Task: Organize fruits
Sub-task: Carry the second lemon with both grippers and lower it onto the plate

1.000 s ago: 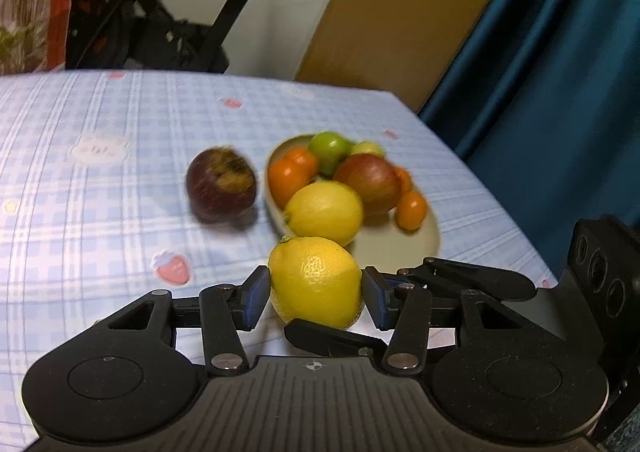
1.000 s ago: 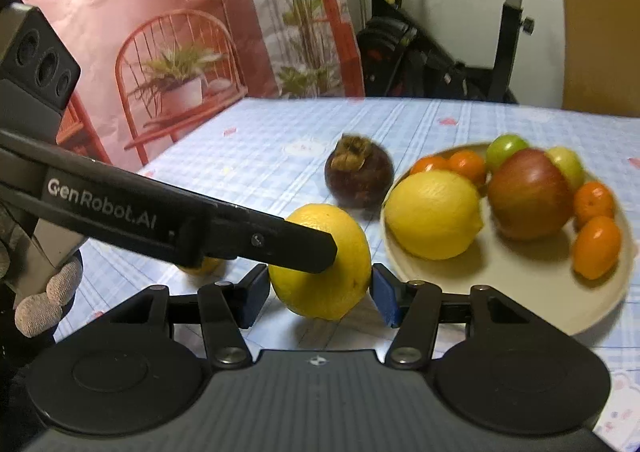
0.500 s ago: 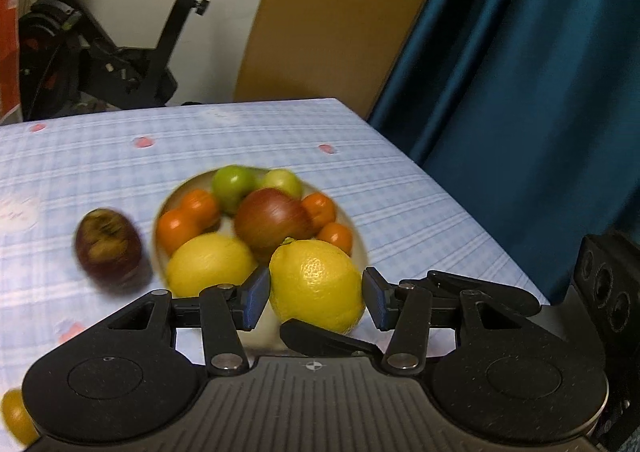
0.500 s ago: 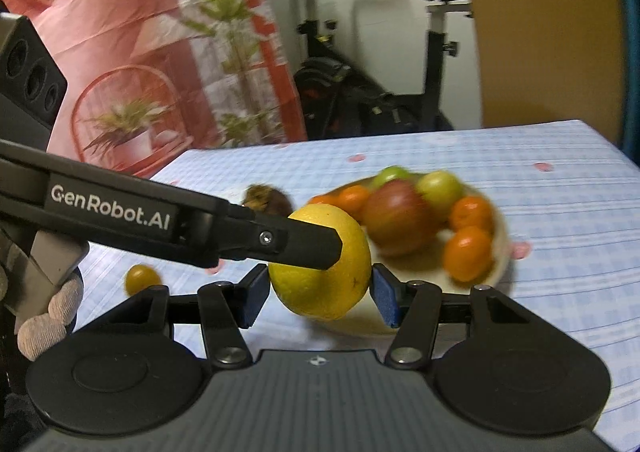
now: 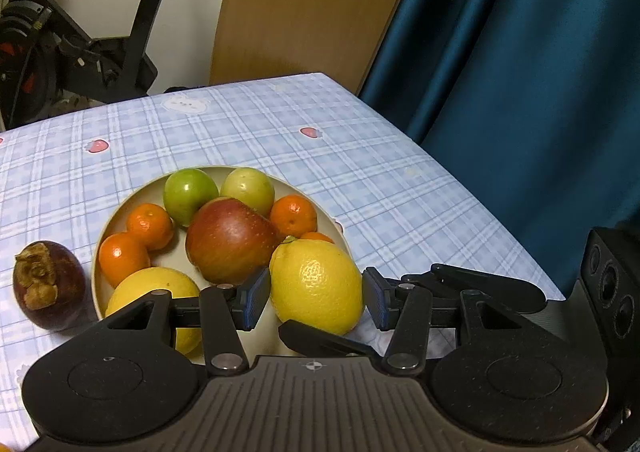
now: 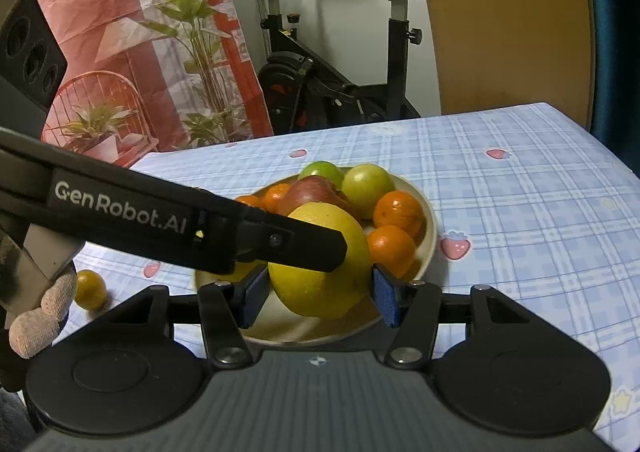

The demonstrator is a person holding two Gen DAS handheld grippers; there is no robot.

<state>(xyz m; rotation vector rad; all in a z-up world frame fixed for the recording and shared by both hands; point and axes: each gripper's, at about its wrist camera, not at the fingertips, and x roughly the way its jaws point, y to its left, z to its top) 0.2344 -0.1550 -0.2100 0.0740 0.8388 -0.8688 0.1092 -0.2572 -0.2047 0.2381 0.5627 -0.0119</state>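
The lemon (image 5: pixel 316 286) is pinched from both sides: left gripper (image 5: pixel 316 298) and right gripper (image 6: pixel 320 294) each have their blue pads clamped on it, right over the near edge of the plate (image 5: pixel 105 228). On the plate there's another lemon (image 5: pixel 154 294), a red apple (image 5: pixel 230 240), two green fruits (image 5: pixel 190 195) at the far side and a few small oranges (image 5: pixel 150 226). A mangosteen (image 5: pixel 48 286) sits just left of the plate on the checked tablecloth (image 5: pixel 400 187), and one little orange fruit (image 6: pixel 90 289) lies well apart on the left.

The round yellow lemon (image 5: pixel 316 286) now hangs over the beige plate's (image 5: pixel 105 226) rim, no longer short of it. The dark purple mangosteen (image 5: pixel 48 286) sits farther left in view
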